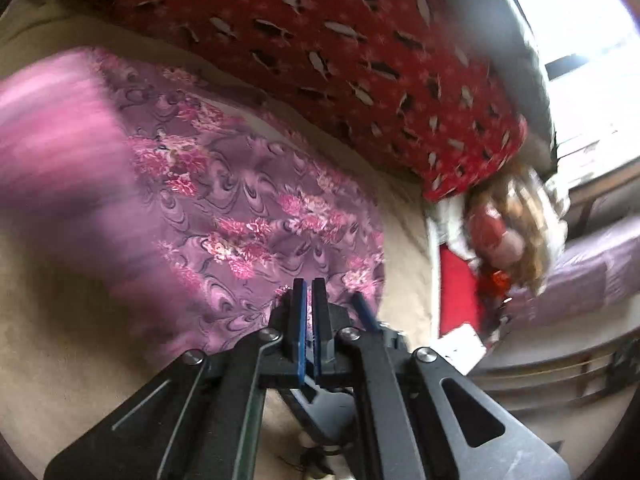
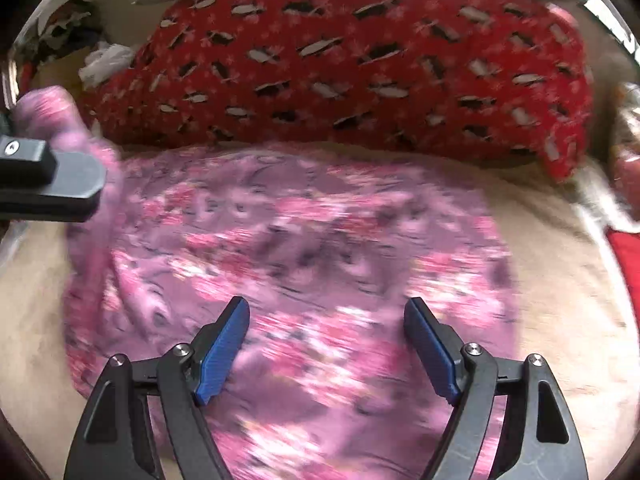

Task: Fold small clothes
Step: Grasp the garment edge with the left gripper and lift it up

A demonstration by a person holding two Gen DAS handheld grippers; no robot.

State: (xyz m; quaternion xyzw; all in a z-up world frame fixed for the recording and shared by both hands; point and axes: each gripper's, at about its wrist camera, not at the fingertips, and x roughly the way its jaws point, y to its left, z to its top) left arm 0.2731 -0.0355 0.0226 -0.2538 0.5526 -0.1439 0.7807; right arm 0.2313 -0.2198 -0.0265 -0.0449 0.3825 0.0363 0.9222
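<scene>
The purple floral garment [image 2: 304, 248] lies limp and light on the beige bed; an edge looks the best hold. Left gripper [image 1: 308, 292] is pinched together, right gripper [image 2: 326, 320] gapes wide above it.

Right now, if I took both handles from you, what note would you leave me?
Left gripper: shut; the right wrist view shows cloth bunched up beside it, but whether it is pinched I cannot tell.
Right gripper: open, over the near part of the cloth, holding nothing.
Pink floral cloth: spread on the beige bedding, in front of the red pillow.
Done: cloth laid out.
Left: no finished fold shows yet; the folding remains.
</scene>
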